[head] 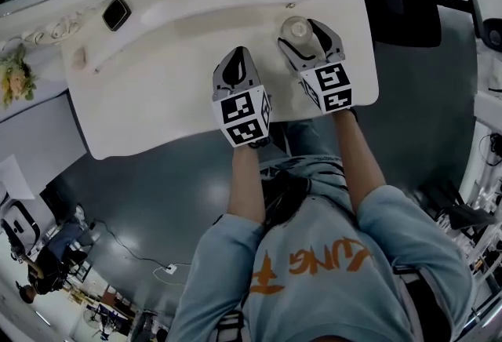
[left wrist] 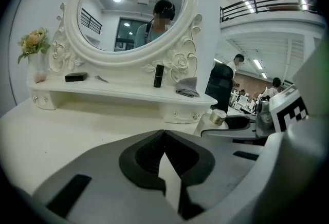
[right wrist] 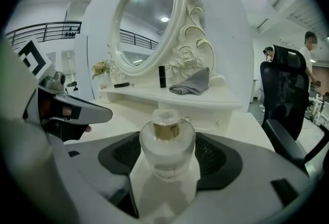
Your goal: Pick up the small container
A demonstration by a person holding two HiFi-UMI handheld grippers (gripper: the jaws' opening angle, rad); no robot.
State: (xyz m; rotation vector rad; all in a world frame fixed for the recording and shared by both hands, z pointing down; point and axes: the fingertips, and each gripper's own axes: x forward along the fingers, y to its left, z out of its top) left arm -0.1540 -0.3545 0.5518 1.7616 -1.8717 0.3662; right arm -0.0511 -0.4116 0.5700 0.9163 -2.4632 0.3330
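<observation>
right gripper (right wrist: 167, 138) grips the small frosted glass container (right wrist: 167, 152), three o'clock on white table (head: 157, 97) (left gripper (left wrist: 164, 133) pinched closed, empty); lift next.

white vanity counter (head: 157, 97) with a big ornate oval mirror (left wrist: 131, 7) and a little shelf (left wrist: 118, 92) under it. dark shiny floor (head: 423, 121), black office chair (right wrist: 280, 94) off to the side, railed balcony (left wrist: 267, 2) and strip lights (left wrist: 257, 65) up top.
</observation>
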